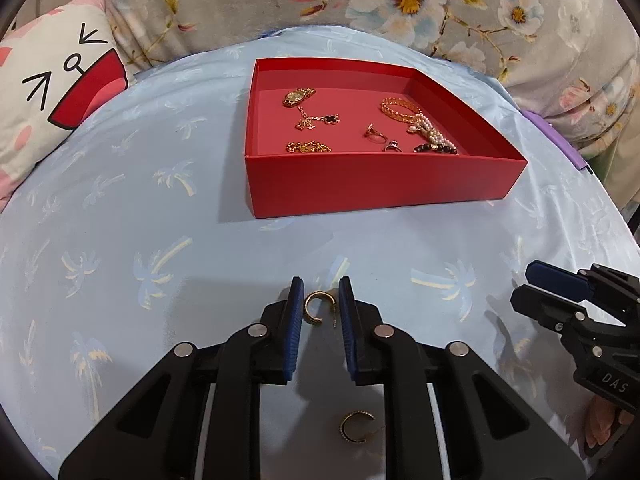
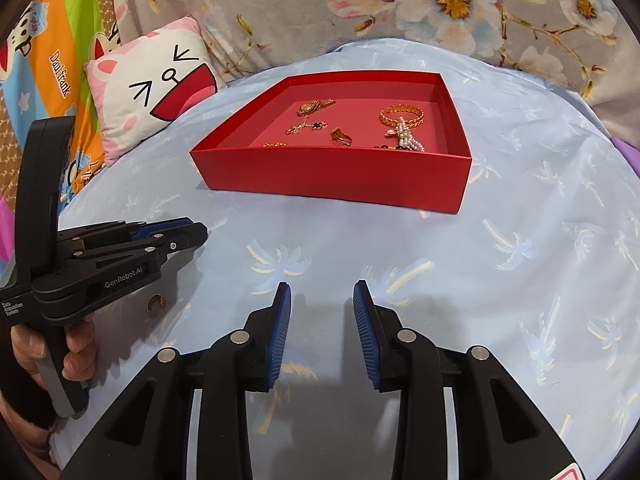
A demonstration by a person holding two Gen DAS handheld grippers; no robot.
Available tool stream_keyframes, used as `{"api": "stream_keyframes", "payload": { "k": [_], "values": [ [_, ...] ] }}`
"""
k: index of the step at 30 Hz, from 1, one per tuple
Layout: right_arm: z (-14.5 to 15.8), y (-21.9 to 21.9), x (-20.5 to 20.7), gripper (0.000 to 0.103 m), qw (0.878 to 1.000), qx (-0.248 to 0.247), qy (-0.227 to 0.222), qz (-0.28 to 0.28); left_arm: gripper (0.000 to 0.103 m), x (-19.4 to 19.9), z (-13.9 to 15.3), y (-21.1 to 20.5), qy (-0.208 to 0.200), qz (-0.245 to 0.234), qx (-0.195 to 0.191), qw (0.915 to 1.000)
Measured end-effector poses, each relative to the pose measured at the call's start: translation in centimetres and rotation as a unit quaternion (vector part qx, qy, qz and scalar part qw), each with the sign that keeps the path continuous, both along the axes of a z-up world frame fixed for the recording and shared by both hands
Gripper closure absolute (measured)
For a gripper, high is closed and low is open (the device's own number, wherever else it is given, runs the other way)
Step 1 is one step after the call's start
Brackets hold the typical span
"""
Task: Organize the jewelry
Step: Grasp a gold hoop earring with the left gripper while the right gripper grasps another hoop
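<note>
A gold hoop earring (image 1: 314, 307) lies on the light blue palm-print cloth between the pads of my left gripper (image 1: 320, 280), which stand close against its two sides. A second matching hoop earring (image 1: 356, 426) (image 2: 156, 303) rests on the cloth under that gripper's body. Just to its right, my right gripper (image 2: 322, 285) (image 1: 522, 282) is open over bare cloth with nothing between its fingers. The red box (image 1: 380, 184) (image 2: 332, 180) further back holds a gold watch (image 1: 298, 96), a gold bangle (image 1: 400, 109), a pearl bracelet (image 1: 432, 128), rings and chains.
A cartoon-face pillow (image 1: 60, 92) (image 2: 156, 88) leans at the back left, beside a colourful striped blanket (image 2: 48, 60). Floral fabric (image 1: 400, 0) rises behind the box. A purple edge (image 1: 560, 140) shows at the right. A person's hand (image 2: 76, 352) holds the left gripper (image 2: 198, 234).
</note>
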State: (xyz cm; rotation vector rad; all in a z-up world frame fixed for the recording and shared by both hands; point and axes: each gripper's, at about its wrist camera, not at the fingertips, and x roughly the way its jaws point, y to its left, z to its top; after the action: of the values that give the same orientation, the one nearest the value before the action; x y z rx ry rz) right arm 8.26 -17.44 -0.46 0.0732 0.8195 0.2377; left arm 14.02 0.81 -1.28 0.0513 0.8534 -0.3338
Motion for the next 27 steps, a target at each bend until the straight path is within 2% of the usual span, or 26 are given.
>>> {"api": "stream_keyframes", "payload": {
  "k": [6, 11, 16, 21, 27],
  "values": [
    [0.0, 1.0, -0.4, 0.07, 1.0, 0.005, -0.004, 0.025, 0.086, -0.5, 1.2, 1.3, -0.017, 0.014, -0.013, 0.9997],
    [-0.1, 3.9, -0.7, 0.07, 0.997, 0.016, 0.002, 0.082, 0.086, -0.7, 2.6, 4.9, -0.042, 0.07, -0.025, 0.9963],
    [-0.4, 7.9, -1.1, 0.07, 0.99, 0.003, 0.009, 0.138, 0.086, 0.1, 2.5, 7.6, -0.033, 0.116, -0.034, 0.9921],
    [-0.6, 10.6, -0.8, 0.07, 0.986, -0.021, 0.01, 0.166, 0.086, 0.0, 2.6, 7.6, -0.045, 0.126, -0.008, 0.991],
    [-1.0, 11.9, -0.5, 0.069, 0.984, -0.046, 0.012, 0.173, 0.086, 0.0, 2.3, 7.5, -0.041, 0.122, -0.001, 0.9916]
  ]
}}
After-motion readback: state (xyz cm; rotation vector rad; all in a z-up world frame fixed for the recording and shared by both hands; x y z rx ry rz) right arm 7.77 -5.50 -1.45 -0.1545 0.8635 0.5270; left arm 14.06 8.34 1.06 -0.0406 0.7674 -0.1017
